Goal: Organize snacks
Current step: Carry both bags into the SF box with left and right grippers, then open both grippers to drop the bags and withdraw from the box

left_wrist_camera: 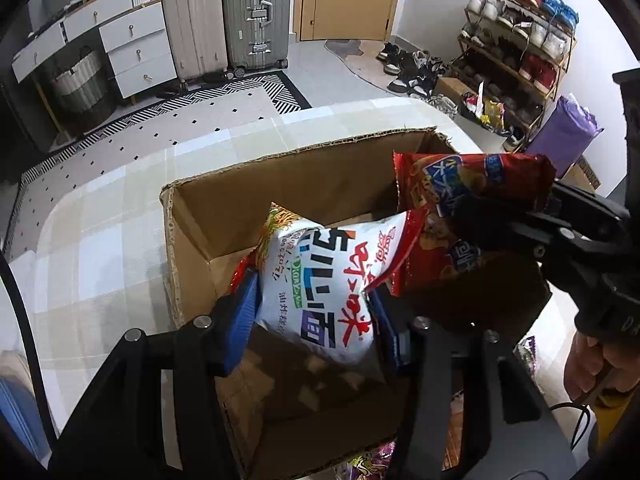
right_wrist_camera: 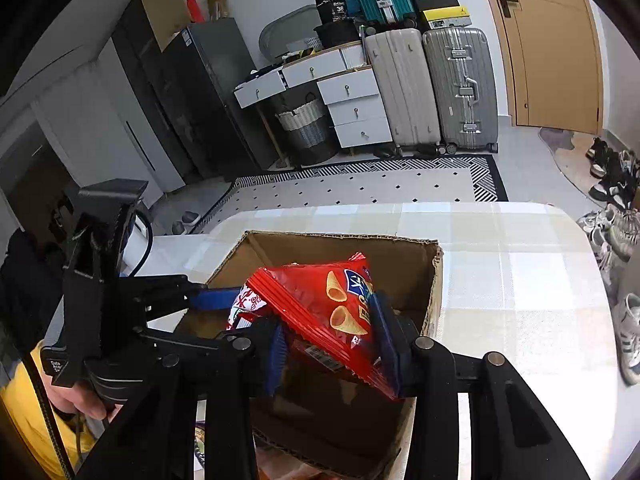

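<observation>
An open cardboard box [left_wrist_camera: 188, 216] stands on the checked tablecloth; it also shows in the right wrist view [right_wrist_camera: 434, 276]. My left gripper [left_wrist_camera: 316, 316] is shut on a white noodle snack bag [left_wrist_camera: 320, 276] and holds it over the box opening. My right gripper [right_wrist_camera: 332, 344] is shut on a red corn-cone snack bag [right_wrist_camera: 320, 304] and holds it above the box, just right of the white bag. The red bag [left_wrist_camera: 460, 192] and the right gripper also show in the left wrist view. The white bag [right_wrist_camera: 244, 304] peeks out behind the red one.
The table [right_wrist_camera: 520, 280] with its pale checked cloth stretches around the box. More snack packets [left_wrist_camera: 368, 460] lie by the box's near side. Suitcases [left_wrist_camera: 224, 16], drawers and a shoe rack [left_wrist_camera: 516, 48] stand across the floor.
</observation>
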